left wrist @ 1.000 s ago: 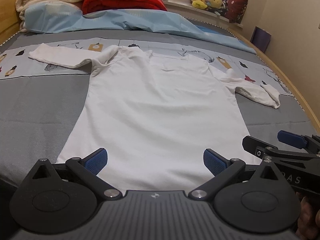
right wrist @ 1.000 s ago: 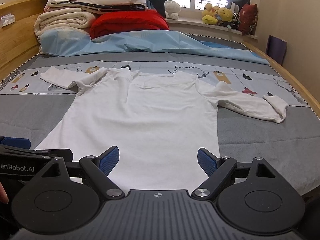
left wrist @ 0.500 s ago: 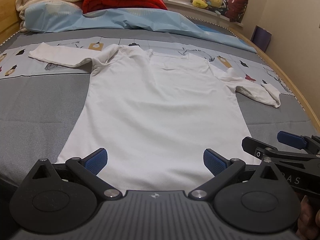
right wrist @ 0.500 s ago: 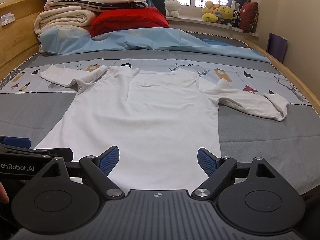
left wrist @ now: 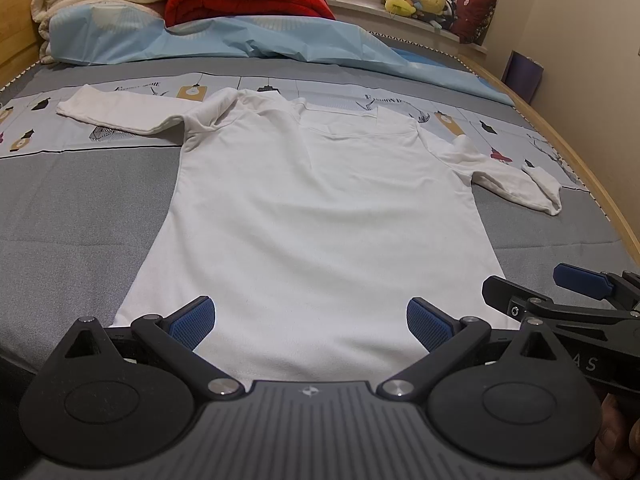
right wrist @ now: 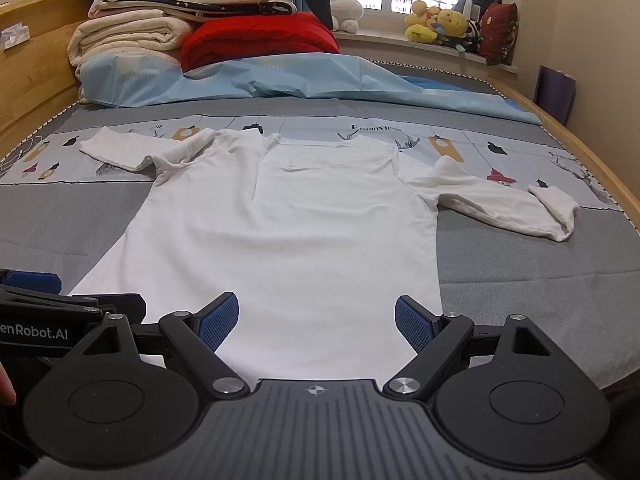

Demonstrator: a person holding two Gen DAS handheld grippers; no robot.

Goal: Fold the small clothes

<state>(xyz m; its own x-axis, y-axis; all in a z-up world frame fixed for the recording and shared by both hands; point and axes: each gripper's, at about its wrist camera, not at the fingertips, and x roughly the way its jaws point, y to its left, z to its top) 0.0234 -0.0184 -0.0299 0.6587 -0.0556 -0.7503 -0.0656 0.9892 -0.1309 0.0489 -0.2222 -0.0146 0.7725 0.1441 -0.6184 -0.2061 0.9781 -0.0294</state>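
Observation:
A white long-sleeved shirt (left wrist: pixel 320 208) (right wrist: pixel 296 224) lies flat on the grey bedspread, hem toward me, collar far. Its left sleeve (left wrist: pixel 116 114) stretches out sideways; the right sleeve (right wrist: pixel 504 206) angles down with its cuff folded over. My left gripper (left wrist: pixel 311 322) hovers open just above the hem, nothing between its blue pads. My right gripper (right wrist: pixel 317 320) is open too, over the hem's right half. Each gripper shows in the other's view: the right one (left wrist: pixel 560 300) at the right edge, the left one (right wrist: pixel 48 300) at the left edge.
Folded blankets (right wrist: pixel 132 36), a red quilt (right wrist: pixel 260 38) and a light blue sheet (right wrist: pixel 280 80) pile up at the bed's head. Plush toys (right wrist: pixel 440 24) sit on the windowsill. A wooden bed rail (left wrist: pixel 592 184) runs along the right side, a wooden headboard (right wrist: pixel 36 68) on the left.
Both views have shifted slightly; the shirt sits a little lower in the frames. The shirt itself and the open jaws are unchanged.

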